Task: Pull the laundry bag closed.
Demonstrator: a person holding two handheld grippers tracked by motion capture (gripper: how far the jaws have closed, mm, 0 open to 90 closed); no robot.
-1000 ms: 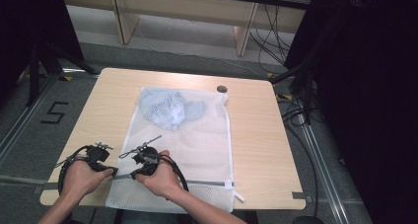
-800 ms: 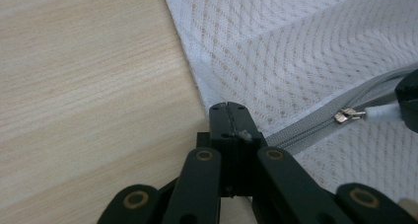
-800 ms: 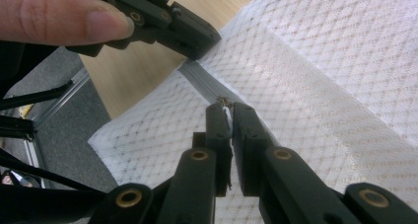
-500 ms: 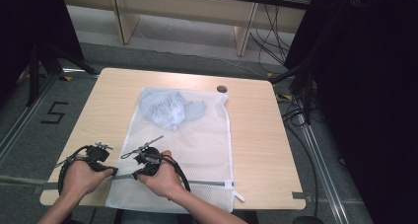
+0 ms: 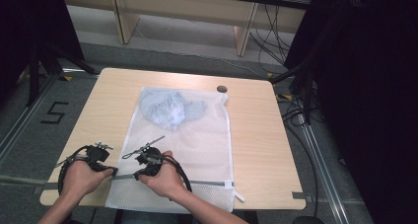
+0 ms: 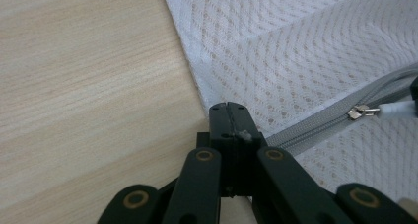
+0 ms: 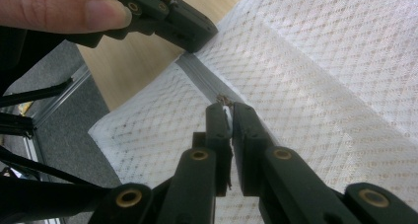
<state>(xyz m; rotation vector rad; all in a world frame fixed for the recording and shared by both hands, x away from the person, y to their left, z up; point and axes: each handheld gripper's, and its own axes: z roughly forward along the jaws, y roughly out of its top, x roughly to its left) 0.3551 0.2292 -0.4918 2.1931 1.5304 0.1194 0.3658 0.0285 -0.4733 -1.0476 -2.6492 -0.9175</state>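
Note:
A white mesh laundry bag [image 5: 197,150] lies flat on the wooden table [image 5: 256,135], with a pale blue garment [image 5: 170,110] inside its far end. A grey zipper [image 5: 207,183] runs across the bag's near end. My left gripper [image 5: 112,171] [image 6: 227,107] is shut on the bag's left edge, at the end of the zipper [image 6: 315,128]. Just to its right, my right gripper [image 5: 139,174] [image 7: 226,108] is shut on the white pull tab of the zipper slider [image 6: 361,111]. The right gripper view has the left gripper [image 7: 190,31] close ahead.
A small dark round disc [image 5: 222,89] sits near the table's far edge, beside the bag's corner. A white tab [image 5: 237,194] sticks out at the zipper's right end. Grey floor with rails lies left and right, and dark stands and cables crowd the right side.

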